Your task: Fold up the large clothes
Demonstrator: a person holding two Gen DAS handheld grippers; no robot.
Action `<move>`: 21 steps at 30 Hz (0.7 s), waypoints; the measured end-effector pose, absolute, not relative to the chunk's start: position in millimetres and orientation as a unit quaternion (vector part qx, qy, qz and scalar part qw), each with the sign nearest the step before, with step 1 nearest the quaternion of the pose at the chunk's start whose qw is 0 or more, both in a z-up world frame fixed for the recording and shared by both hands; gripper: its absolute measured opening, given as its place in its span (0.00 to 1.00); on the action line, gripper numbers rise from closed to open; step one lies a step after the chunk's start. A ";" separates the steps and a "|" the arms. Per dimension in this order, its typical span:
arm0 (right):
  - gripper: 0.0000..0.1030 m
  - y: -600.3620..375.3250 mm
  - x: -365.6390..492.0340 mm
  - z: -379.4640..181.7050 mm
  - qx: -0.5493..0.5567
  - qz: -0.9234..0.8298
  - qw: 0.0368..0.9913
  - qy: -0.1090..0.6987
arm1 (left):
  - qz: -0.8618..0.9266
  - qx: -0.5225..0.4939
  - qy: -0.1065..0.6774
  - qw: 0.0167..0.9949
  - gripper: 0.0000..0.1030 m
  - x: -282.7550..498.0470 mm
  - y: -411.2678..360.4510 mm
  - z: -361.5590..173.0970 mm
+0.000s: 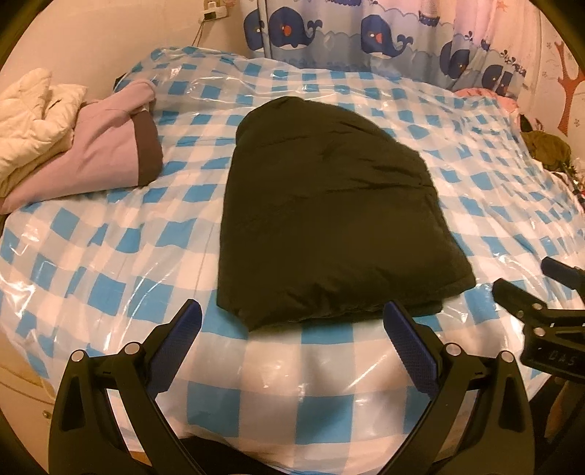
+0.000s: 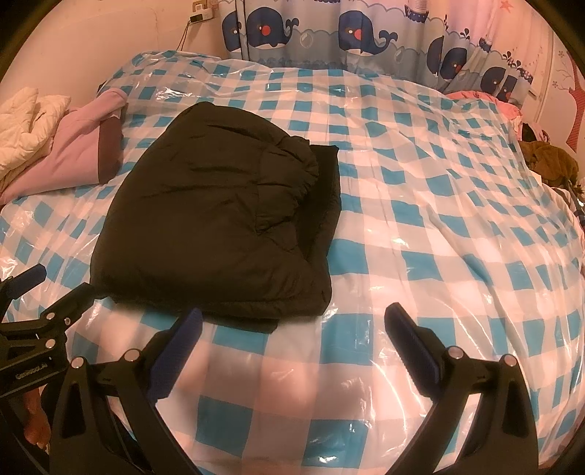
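A black padded jacket (image 1: 329,215) lies folded into a compact bundle in the middle of the bed; it also shows in the right wrist view (image 2: 219,226). My left gripper (image 1: 292,314) is open and empty, just in front of the jacket's near edge. My right gripper (image 2: 292,318) is open and empty, near the jacket's front right corner. Each gripper shows in the other's view: the right one (image 1: 526,277) at the right edge, the left one (image 2: 58,288) at the left edge.
The bed carries a blue-and-white checked cover under clear plastic (image 1: 109,263). A pink garment (image 1: 91,157) and a cream quilted one (image 1: 33,113) are piled at the left. A whale-print curtain (image 1: 365,33) hangs behind. An olive item (image 2: 548,160) lies at the right.
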State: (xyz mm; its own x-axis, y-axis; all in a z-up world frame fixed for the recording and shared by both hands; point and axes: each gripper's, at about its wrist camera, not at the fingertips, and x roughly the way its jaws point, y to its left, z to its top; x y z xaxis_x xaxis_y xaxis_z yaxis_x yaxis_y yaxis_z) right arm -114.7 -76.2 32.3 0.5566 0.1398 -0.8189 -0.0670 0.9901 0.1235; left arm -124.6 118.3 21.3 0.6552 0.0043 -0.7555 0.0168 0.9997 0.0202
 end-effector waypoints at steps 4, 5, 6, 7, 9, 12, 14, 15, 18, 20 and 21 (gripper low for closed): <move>0.93 -76.2 -115.3 32.0 0.041 0.060 0.881 0.467 | -0.011 0.031 0.383 0.923 0.93 -133.9 109.8 29.7; 0.93 -76.0 -115.3 32.3 0.041 0.060 0.881 0.468 | -0.014 0.025 0.382 0.924 0.93 -134.2 110.0 31.3; 0.93 -75.4 -115.8 33.8 0.041 0.060 0.881 0.467 | -0.017 0.019 0.377 0.926 0.93 -135.2 110.4 33.4; 0.93 -75.5 -115.9 33.8 0.041 0.060 0.881 0.467 | -0.018 0.022 0.371 0.928 0.93 -136.3 109.3 35.3; 0.93 -75.4 -116.3 33.6 0.042 0.061 0.881 0.468 | -0.020 0.028 0.369 0.929 0.93 -137.8 106.0 36.5; 0.93 -75.5 -116.7 34.2 0.044 0.060 0.881 0.467 | -0.028 0.028 0.376 0.926 0.93 -137.9 101.5 35.9; 0.93 -75.3 -117.3 34.2 0.044 0.059 0.882 0.466 | -0.038 0.028 0.388 0.920 0.93 -136.3 98.3 32.5; 0.93 -74.2 -120.3 34.7 0.045 0.059 0.882 0.466 | -0.045 0.025 0.395 0.917 0.93 -135.7 97.2 30.6; 0.93 -73.6 -123.0 36.2 0.047 0.058 0.883 0.464 | -0.048 0.031 0.396 0.916 0.93 -136.9 92.4 28.7; 0.93 -75.3 -125.7 35.4 0.049 0.057 0.883 0.463 | -0.051 0.034 0.396 0.916 0.93 -138.2 89.7 28.7; 0.93 -75.7 -126.9 35.2 0.050 0.057 0.883 0.463 | -0.054 0.031 0.397 0.916 0.93 -138.4 89.5 29.2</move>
